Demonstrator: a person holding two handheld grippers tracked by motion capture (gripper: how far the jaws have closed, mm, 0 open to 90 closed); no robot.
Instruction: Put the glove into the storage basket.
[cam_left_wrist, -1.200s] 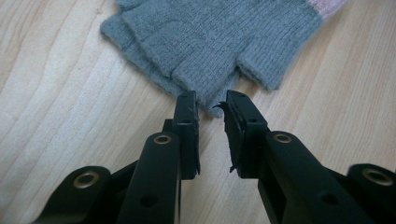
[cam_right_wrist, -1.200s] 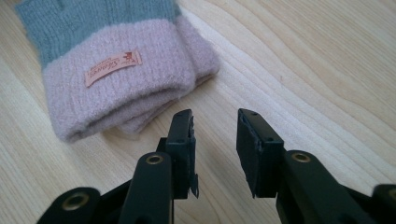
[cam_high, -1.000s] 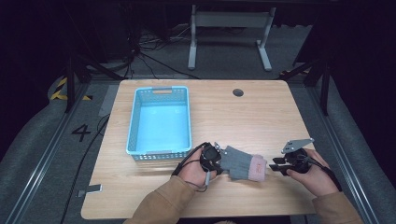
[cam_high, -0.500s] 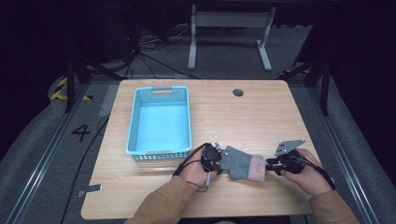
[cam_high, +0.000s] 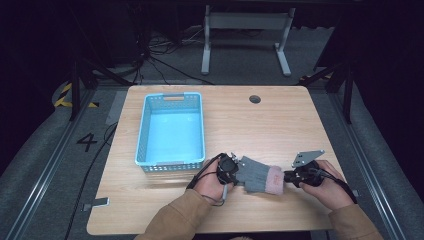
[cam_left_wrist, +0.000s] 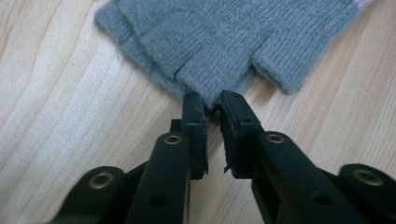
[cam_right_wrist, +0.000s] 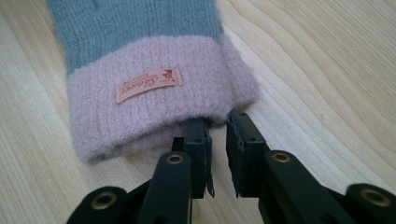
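Note:
A grey knit glove (cam_high: 256, 173) with a pink cuff lies flat on the wooden table (cam_high: 265, 125) near the front edge, between both hands. My left gripper (cam_high: 238, 173) is at its finger end. In the left gripper view the glove (cam_left_wrist: 224, 42) has its grey edge pinched between the nearly closed jaws of the left gripper (cam_left_wrist: 212, 106). My right gripper (cam_high: 287, 177) meets the cuff from the right. In the right gripper view the pink cuff of the glove (cam_right_wrist: 149, 98), with its small orange label (cam_right_wrist: 148, 84), has its rim caught between the jaws of the right gripper (cam_right_wrist: 217, 122).
A light blue plastic basket (cam_high: 145, 131) stands left of centre, just behind my left hand. A round cable hole (cam_high: 255, 99) sits near the table's far edge. Bare wood stretches across the right and far side. Dark floor and a desk frame lie beyond.
My right gripper has moved left across the table to the glove's pink cuff and closed on its rim. The left gripper and the glove have stayed in place.

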